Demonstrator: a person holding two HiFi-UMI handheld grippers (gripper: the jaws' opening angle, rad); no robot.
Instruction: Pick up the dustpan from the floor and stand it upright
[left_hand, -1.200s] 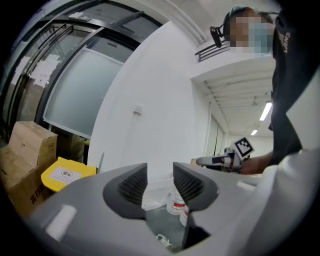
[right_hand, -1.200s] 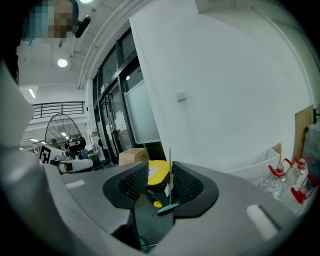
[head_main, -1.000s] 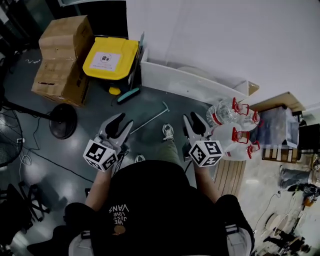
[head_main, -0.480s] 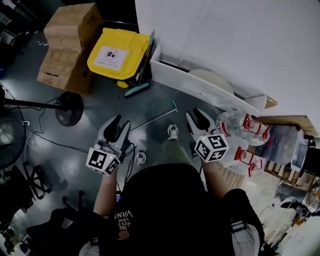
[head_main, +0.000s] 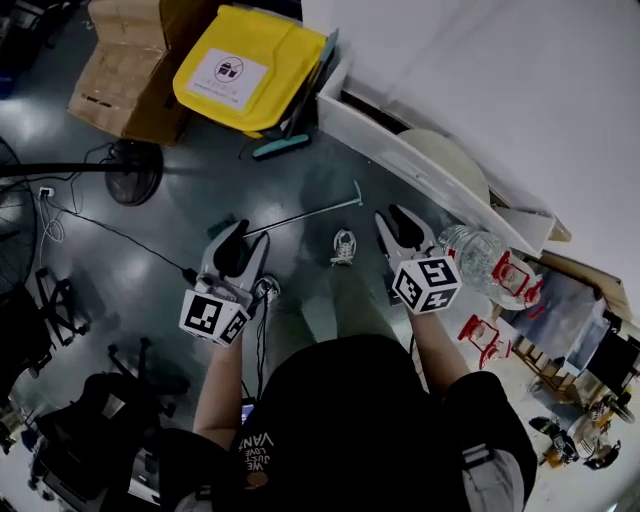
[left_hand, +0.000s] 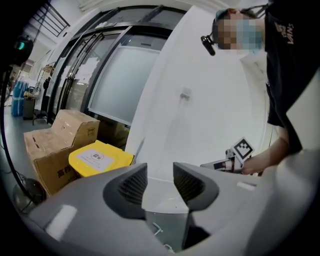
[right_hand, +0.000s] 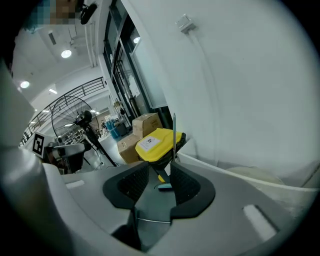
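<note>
The left tool (head_main: 250, 232) and right tool (head_main: 395, 215) both hang open, empty. The dustpan (head_main: 290, 219) lies flat on the floor (head_main: 180, 265) just ahead, between them. Its thin handle (head_main: 325, 206) could roll from an off-centre pinch.

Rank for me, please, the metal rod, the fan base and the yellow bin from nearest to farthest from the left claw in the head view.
1. Metal rod: on the floor just right of the left claw.
2. Fan base: on the floor to its left.
3. Yellow bin: farthest, ahead by the wall.
</note>
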